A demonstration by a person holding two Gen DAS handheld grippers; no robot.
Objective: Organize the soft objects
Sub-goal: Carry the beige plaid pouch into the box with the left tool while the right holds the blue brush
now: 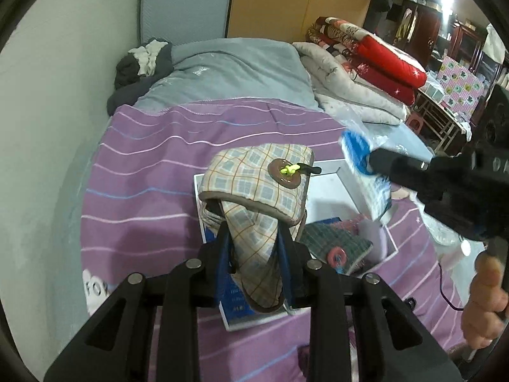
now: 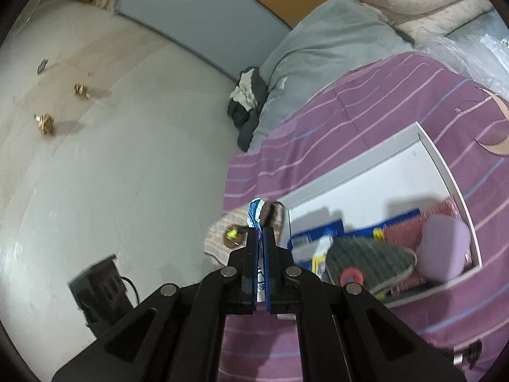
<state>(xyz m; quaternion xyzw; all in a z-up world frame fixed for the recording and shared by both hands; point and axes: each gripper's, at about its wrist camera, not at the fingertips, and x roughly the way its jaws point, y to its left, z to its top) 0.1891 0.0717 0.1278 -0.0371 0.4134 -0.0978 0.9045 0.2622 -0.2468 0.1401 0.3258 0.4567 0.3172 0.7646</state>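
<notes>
My left gripper [image 1: 254, 229] is shut on a beige plaid slipper [image 1: 261, 187] and holds it above the left end of a white box [image 1: 327, 172] on the purple striped bedspread. The slipper also shows in the right wrist view [image 2: 222, 232]. My right gripper [image 2: 261, 234] is shut on a blue-and-white plastic packet [image 2: 256, 213], which shows over the box in the left wrist view [image 1: 366, 165]. In the box lie a grey-green plaid slipper [image 1: 334, 242], a pink pad [image 2: 443, 245] and a red mesh item [image 2: 445, 210].
A grey blanket [image 1: 229, 70], a dark bundle of clothes [image 1: 143, 60] and folded red and white quilts [image 1: 366, 57] lie at the head of the bed. The wall runs along the bed's left. A black socket with cable [image 2: 98, 289] sits on the wall.
</notes>
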